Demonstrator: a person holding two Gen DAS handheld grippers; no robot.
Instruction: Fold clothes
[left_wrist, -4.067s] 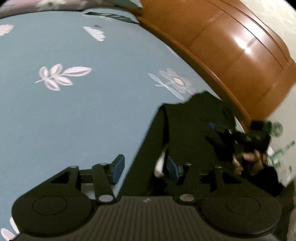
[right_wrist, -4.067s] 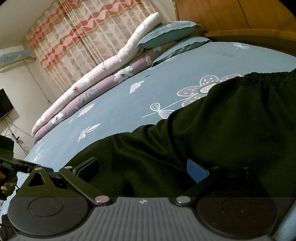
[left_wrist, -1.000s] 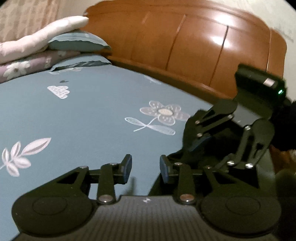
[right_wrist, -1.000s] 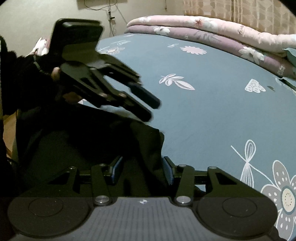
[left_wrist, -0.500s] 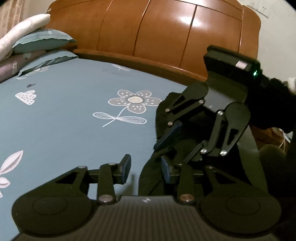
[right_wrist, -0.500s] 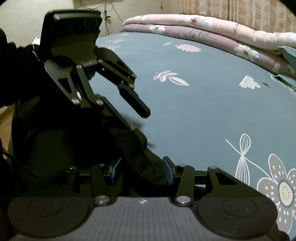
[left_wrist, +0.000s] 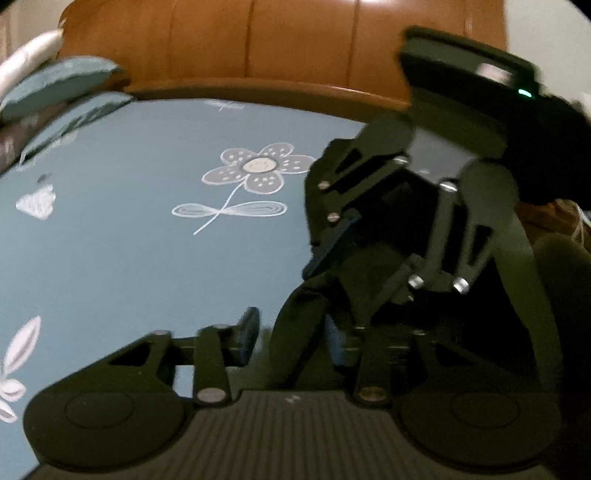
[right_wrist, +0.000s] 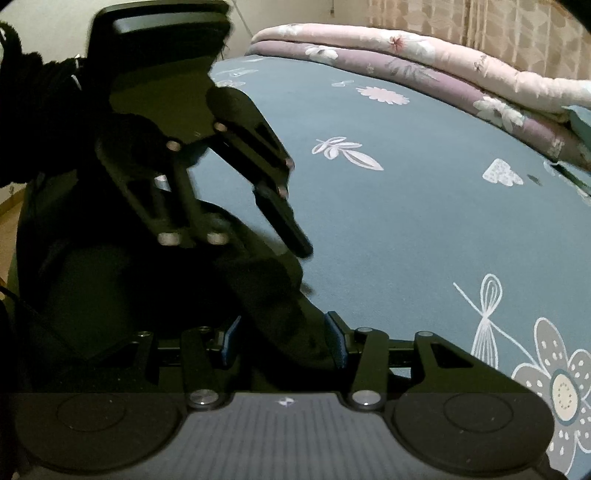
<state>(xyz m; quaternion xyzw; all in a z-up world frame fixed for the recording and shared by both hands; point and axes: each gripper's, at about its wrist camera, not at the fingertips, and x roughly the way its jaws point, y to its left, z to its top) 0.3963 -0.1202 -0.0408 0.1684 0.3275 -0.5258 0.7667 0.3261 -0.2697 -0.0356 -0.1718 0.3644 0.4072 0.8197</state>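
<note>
Left wrist view: looking across a blue-grey bedsheet (left_wrist: 110, 258) printed with white flowers, up to a wooden headboard (left_wrist: 295, 44); teal pillow (left_wrist: 62, 81) sitting at the far left; everything a bit blurred. Black garment (left_wrist: 303, 314) lying bunched at the near right edge of the bed, one fold of it rising between the fingers of the left gripper (left_wrist: 291, 338); jaws having just been closing yet showing apart here, a sliver of sheet visible between the left pad and the cloth, so not yet pinching as far as visible. Right gripper (left_wrist: 343, 280) reaching in from the right, just beyond, nose down into the same dark heap.

Right wrist view: same bedsheet (right_wrist: 406, 221) running off to rolled pink and purple quilts (right_wrist: 443, 62) under a patterned curtain (right_wrist: 498, 29). Right gripper (right_wrist: 282, 345) half closed and grasping a thick wad of the garment (right_wrist: 110, 295), cloth filling the gap pad to pad. Left gripper (right_wrist: 266, 251) angling down right beside it; one finger clear against the sheet, the other lost in the black.

Step, judging: securing a second hold on the garment's edge, ahead of lifting and spreading it. Next move needing a firm left pinch close to the right one, then both hands parting evenly to pull the edge taut.
</note>
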